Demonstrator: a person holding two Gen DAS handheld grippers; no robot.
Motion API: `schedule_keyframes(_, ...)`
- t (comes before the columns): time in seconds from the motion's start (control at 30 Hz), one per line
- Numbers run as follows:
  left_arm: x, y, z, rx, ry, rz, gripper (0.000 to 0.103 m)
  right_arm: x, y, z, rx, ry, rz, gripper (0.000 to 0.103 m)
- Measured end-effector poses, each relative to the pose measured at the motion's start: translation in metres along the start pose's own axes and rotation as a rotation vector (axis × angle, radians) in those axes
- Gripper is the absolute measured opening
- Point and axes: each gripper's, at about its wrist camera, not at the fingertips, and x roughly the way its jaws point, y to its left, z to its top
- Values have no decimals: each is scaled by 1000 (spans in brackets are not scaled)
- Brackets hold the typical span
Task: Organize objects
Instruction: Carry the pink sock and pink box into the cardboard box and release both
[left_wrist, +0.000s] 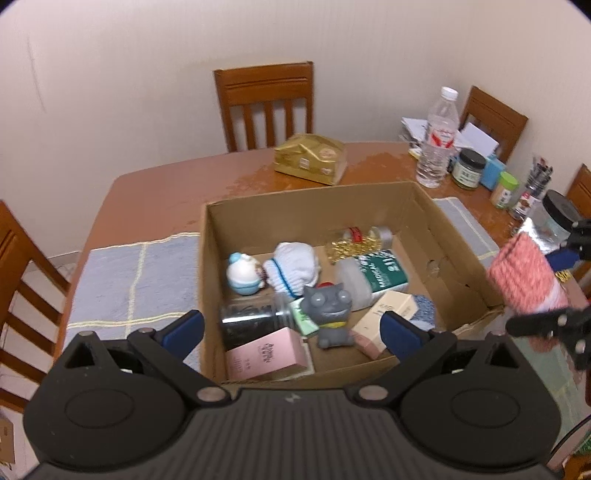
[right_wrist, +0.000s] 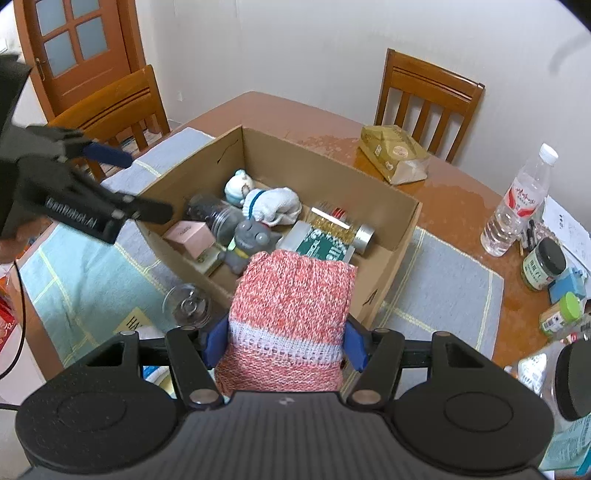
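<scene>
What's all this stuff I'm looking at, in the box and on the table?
cardboard box: 1, brown, open, mid-table
grey cat figure: 1, in box
white sock bundle: 1, in box
pink carton: 1, in box
knitted sock: 1, pink-white, in right gripper
gold bag: 1, behind box
water bottle: 1, clear, table's right
chairs: several, wooden
left gripper: open, above box
right gripper: shut on sock

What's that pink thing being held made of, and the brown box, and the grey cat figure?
The pink thing looks like knitted yarn, matte, with visible stitches and a white lacy band. The brown box looks like plain matte corrugated cardboard, with creased walls. The grey cat figure seems smooth moulded plastic or rubber; which, I cannot tell.
</scene>
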Motion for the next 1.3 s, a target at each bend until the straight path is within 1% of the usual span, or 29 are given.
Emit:
schedule_keyframes(0.17, -8, 9, -12, -58, -38, 61, 102, 2, -6, 13, -3, -13, -16, 67)
schedule_keyframes(0.3, -11, 18, -22, -121, -49, 85, 102, 5, -11, 27, -9, -28, -28, 67)
schedule_keyframes(0.4, -10, 22, -31, -136, -60, 112, 102, 11, -17, 41, -13, -38, -35, 67)
schedule_keyframes(0.53, -7, 30, -40, -152, -28, 130, 102, 22, -25, 59, -21, -47, -48, 67)
schedule_keyframes(0.67, -6, 41, -47, -194, -10, 142, 102, 37, -38, 74, 18, -45, -41, 67)
schedule_keyframes(0.77, -4, 47, -51, -205, 4, 158, 102, 48, -43, 82, 37, -40, -49, 68)
schedule_keyframes(0.8, -3, 48, -52, -206, 8, 167, 102, 52, -44, 84, 41, -39, -62, 70)
schedule_keyframes(0.87, -2, 51, -53, -216, 15, 173, 102, 58, -46, 87, 50, -41, -90, 81)
schedule_keyframes(0.9, -2, 53, -54, -223, 16, 171, 102, 59, -47, 88, 52, -44, -101, 91)
schedule_keyframes(0.93, -2, 54, -54, -231, 18, 166, 102, 59, -47, 88, 52, -52, -109, 95)
schedule_keyframes(1.03, 0, 54, -54, -241, 23, 157, 102, 56, -46, 88, 40, -74, -126, 102)
schedule_keyframes(1.3, -6, 44, -54, -219, 20, 147, 102, 44, -38, 76, 18, -72, -138, 103)
